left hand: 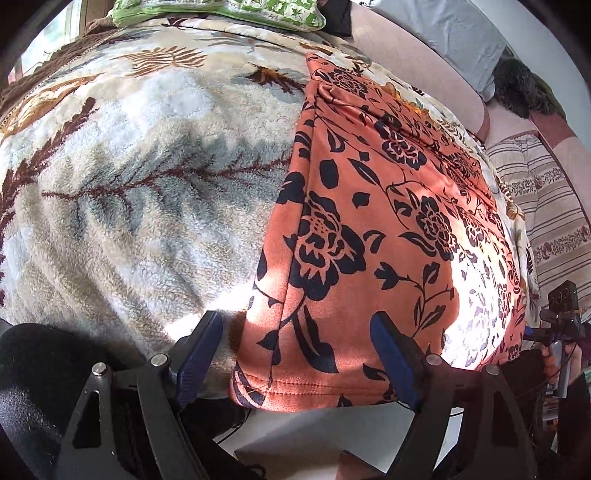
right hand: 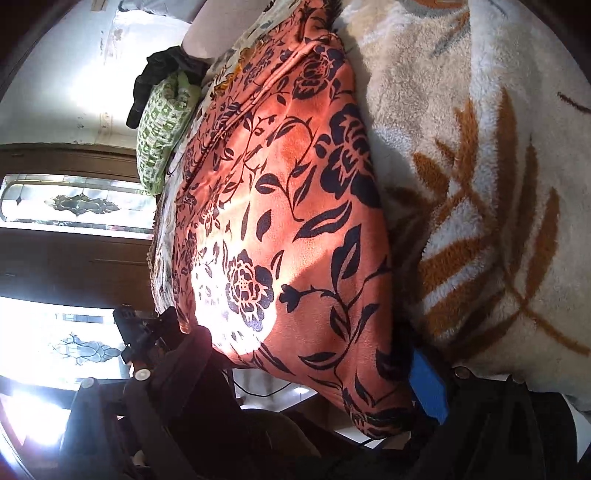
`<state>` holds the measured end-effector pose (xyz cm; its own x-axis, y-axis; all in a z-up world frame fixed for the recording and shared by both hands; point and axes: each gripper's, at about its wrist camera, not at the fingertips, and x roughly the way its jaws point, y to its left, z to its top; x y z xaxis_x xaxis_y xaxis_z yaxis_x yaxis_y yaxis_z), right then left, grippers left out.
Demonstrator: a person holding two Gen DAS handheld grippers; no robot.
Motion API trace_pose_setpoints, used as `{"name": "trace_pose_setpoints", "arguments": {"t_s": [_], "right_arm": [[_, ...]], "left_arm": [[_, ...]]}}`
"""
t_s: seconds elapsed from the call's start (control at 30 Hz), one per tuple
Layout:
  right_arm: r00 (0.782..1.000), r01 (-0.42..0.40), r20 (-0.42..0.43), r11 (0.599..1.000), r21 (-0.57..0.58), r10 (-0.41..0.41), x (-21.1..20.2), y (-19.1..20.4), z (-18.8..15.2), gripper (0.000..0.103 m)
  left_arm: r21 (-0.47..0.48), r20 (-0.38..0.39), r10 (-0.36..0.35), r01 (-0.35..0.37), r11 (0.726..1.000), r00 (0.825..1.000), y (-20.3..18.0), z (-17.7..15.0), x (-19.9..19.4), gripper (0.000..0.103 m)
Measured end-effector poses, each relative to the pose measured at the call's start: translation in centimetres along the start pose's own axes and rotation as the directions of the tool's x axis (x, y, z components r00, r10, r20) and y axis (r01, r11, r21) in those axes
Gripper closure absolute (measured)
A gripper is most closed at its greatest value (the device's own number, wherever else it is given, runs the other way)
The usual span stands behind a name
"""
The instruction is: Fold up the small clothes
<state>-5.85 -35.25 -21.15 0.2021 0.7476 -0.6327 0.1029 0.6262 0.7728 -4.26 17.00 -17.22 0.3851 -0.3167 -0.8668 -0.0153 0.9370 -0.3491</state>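
An orange garment with black flowers (left hand: 373, 221) lies flat on a fluffy cream and grey blanket (left hand: 147, 184) on a bed. Its near hem hangs at the bed's edge. My left gripper (left hand: 295, 332) is open; the garment's near left corner sits between its blue-padded fingers (left hand: 199, 354), which do not press on it. In the right wrist view the same garment (right hand: 288, 221) fills the middle. My right gripper (right hand: 310, 373) stands open around the near right corner, with one blue pad (right hand: 428, 387) beside the hem. The right gripper (left hand: 561, 317) also shows at the left wrist view's right edge.
A green patterned pillow (left hand: 221, 11) and a grey pillow (left hand: 454, 40) lie at the head of the bed. Striped bedding (left hand: 546, 206) lies to the right. A window with patterned glass (right hand: 77, 203) and a wooden frame stand beyond the bed. White floor with a cable (left hand: 332, 424) shows below the hem.
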Motion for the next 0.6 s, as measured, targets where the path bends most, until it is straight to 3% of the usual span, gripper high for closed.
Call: {"name": "trace_pose_setpoints", "arguments": {"t_s": [0.1,0.17,0.23,0.3,0.4,0.47,0.5,0.6], "right_arm": [[1.000,-0.004,-0.009,1.000,0.010,0.004,0.2,0.0,0.2,0.001],[1.000,-0.012,-0.012,1.000,0.017,0.013,0.2,-0.1,0.2,0.001],[1.000,-0.016,-0.022,0.999,0.038,0.016,0.1,0.0,0.2,0.001],[0.999,-0.013,-0.042,1.000,0.021,0.014,0.1,0.6,-0.2,0.004],[0.998,0.007,-0.058,1.000,0.030,-0.006,0.5,0.2,-0.5,0.015],[0.999,0.007,-0.048,0.998,0.058,-0.004,0.3,-0.4,-0.4,0.039],[0.999,0.015,-0.051,0.998,0.057,-0.012,0.4,-0.4,-0.4,0.044],[0.998,0.021,-0.066,0.998,0.060,-0.017,0.8,-0.7,-0.4,0.047]], "left_arm": [[-0.018,-0.019,-0.031,0.031,0.999,0.999,0.2,-0.3,-0.2,0.021],[-0.021,-0.042,-0.046,0.045,0.999,0.998,0.2,-0.6,-0.2,0.032],[-0.014,-0.054,-0.020,0.019,1.000,0.998,0.2,-0.9,-0.2,0.060],[-0.015,-0.063,-0.009,0.008,1.000,0.998,0.4,-0.9,-0.1,0.067],[-0.014,-0.078,0.008,-0.009,1.000,0.997,0.9,-0.9,-0.2,0.079],[-0.006,-0.080,0.008,-0.009,1.000,0.997,0.7,-1.0,-0.4,0.080],[-0.011,-0.078,0.011,-0.011,1.000,0.997,0.8,-1.0,-0.4,0.080],[-0.035,-0.069,-0.020,0.018,0.999,0.997,1.0,-1.1,0.1,0.054]]}}
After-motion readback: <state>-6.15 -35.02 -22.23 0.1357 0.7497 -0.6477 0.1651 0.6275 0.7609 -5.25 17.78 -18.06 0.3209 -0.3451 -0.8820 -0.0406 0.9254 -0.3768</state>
